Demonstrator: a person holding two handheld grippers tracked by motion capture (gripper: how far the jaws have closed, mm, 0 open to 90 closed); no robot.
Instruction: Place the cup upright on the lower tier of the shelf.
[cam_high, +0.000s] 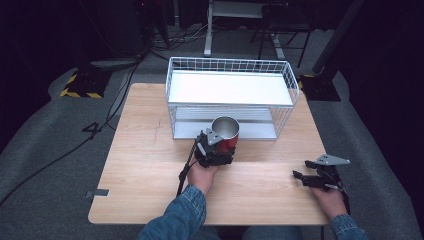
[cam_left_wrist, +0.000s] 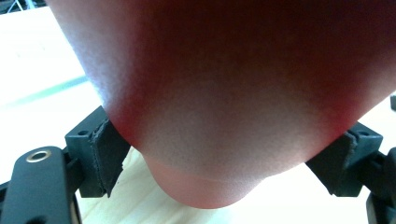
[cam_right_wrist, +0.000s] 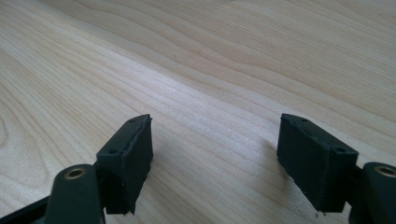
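Left gripper (cam_high: 220, 144) clamped on a red cup (cam_high: 225, 133), pads (cam_left_wrist: 108, 154) pressed against both sides of its rounded wall. Cup upright, steel-lined inside, held over the wooden table (cam_high: 145, 165) just in front of the wire rack (cam_high: 231, 95). Whether lifted or touching the tabletop: cannot tell.

Right gripper (cam_high: 305, 176) resting low near the table's right edge, well apart from the cup, jaws spread wide with nothing between the pads (cam_right_wrist: 130, 161) but bare wood grain.

Rack directly behind the cup: white shelf on top, a lower shelf beneath, wire sides all round. Cup's rim overlapping the front of the lower shelf in the high view. Beyond the table, cables (cam_high: 115, 100) on grey floor and a yellow-and-black striped base (cam_high: 80, 85).

Cup's base hidden behind the gripper in the high view; in the left gripper view, blurred red wall, top cut off. Background dark, hard to make out.
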